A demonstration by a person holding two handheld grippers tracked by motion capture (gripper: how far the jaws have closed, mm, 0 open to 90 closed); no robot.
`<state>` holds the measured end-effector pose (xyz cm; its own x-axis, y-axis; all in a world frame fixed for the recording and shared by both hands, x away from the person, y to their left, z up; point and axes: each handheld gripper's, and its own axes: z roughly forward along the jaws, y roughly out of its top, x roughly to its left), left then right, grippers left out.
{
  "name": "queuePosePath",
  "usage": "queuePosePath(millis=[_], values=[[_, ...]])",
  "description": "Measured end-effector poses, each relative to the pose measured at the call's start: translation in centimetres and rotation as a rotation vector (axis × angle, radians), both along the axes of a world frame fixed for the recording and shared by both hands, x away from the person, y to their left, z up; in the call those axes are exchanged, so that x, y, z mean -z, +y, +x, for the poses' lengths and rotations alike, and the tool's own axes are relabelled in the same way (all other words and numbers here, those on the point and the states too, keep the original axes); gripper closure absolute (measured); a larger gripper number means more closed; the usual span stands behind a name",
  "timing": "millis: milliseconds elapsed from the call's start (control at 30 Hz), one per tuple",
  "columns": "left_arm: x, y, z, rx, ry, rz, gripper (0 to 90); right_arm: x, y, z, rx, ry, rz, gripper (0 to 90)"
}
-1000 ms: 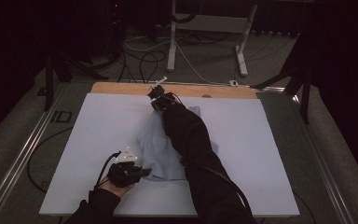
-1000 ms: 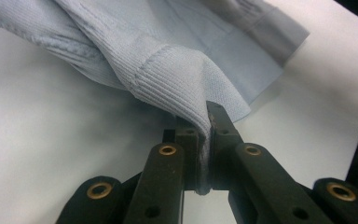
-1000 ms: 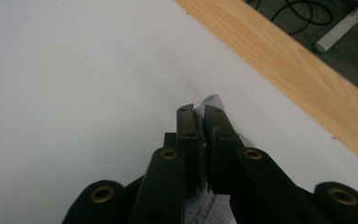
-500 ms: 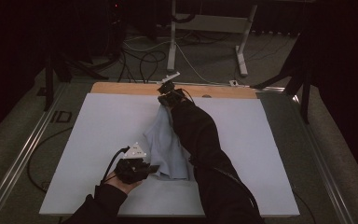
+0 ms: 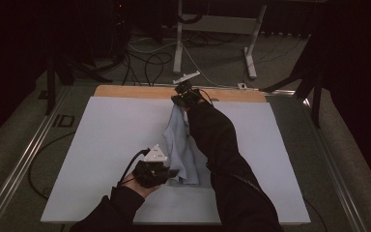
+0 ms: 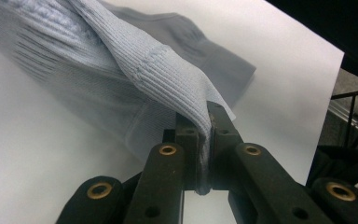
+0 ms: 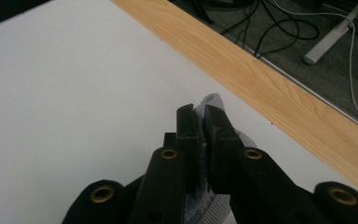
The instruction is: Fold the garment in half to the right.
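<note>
Dim lab: floor cables (image 5: 149, 63), rig table (image 5: 106, 125)

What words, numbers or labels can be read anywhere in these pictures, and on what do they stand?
"ID": seems to read so, on a dark tag left of the white table top.
Tiny marks on the left gripper's grey three-cornered plate: too small to read.
The pale blue garment: no label shows.

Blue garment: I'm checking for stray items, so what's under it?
Below the lifted blue garment lies bare white board; the strip beneath its resting hem is covered.
</note>
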<state>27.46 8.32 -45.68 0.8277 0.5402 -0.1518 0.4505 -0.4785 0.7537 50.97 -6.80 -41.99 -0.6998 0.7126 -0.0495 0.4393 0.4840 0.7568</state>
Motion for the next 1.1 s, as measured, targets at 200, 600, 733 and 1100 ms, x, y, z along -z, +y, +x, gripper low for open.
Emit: queuePosePath(millis=[200, 600, 733, 1100], values=[[0.0, -1.8, 0.3, 0.027, -0.006, 0.002, 86.4, 0.0, -1.4, -0.1, 0.008, -0.005, 0.015, 85.8], [0.6, -5.2, 1.2, 0.065, 0.008, 0.020, 86.3, 0.8, -5.2, 0.2, 0.001, -0.004, 0.019, 85.7], [0.8, -5.9, 1.4, 0.070, 0.013, 0.027, 86.3, 1.4, -5.7, 0.3, 0.016, 0.003, 0.018, 85.7], [2.2, -8.0, 1.7, 0.075, 0.030, 0.062, 86.3, 2.5, -6.7, 0.4, 0.020, 0.014, 0.011, 85.6]])
